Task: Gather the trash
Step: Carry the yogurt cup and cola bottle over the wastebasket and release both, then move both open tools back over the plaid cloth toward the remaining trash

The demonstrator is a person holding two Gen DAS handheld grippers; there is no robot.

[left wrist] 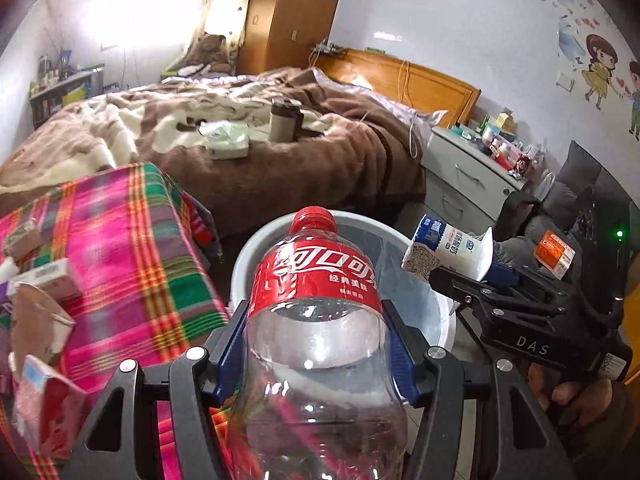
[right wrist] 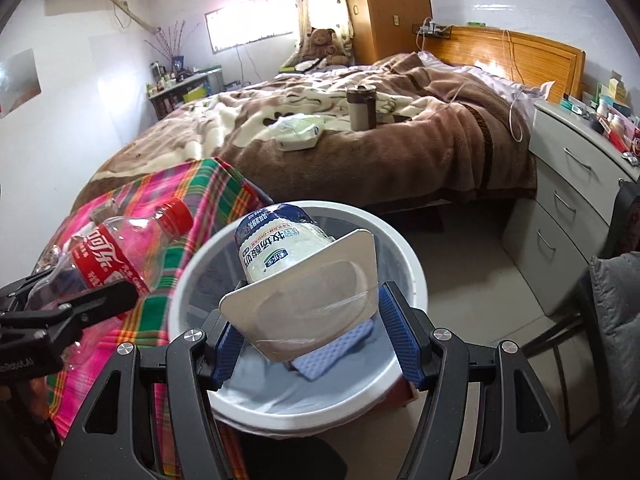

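Note:
My left gripper (left wrist: 316, 354) is shut on an empty clear cola bottle (left wrist: 316, 292) with a red label and red cap, held over the near rim of a white trash bin (left wrist: 438, 312). The right gripper (right wrist: 308, 340) is shut on a white yogurt cup (right wrist: 288, 256) with a blue printed label, its wide rim toward the camera, directly above the bin (right wrist: 192, 264). A pale blue sponge (right wrist: 340, 350) lies in the bin's lined bottom. In the left wrist view the cup (left wrist: 448, 248) and the right gripper (left wrist: 472, 280) hang over the bin's right edge. The bottle (right wrist: 116, 256) appears left of the bin.
A table under a pink and green plaid cloth (left wrist: 120, 240) stands left of the bin, with small cartons (left wrist: 44, 280) on it. Behind is a bed with a brown blanket (right wrist: 400, 136) carrying a tumbler (right wrist: 362, 108) and a tissue pack (right wrist: 298, 132). A grey drawer unit (right wrist: 568, 184) stands right.

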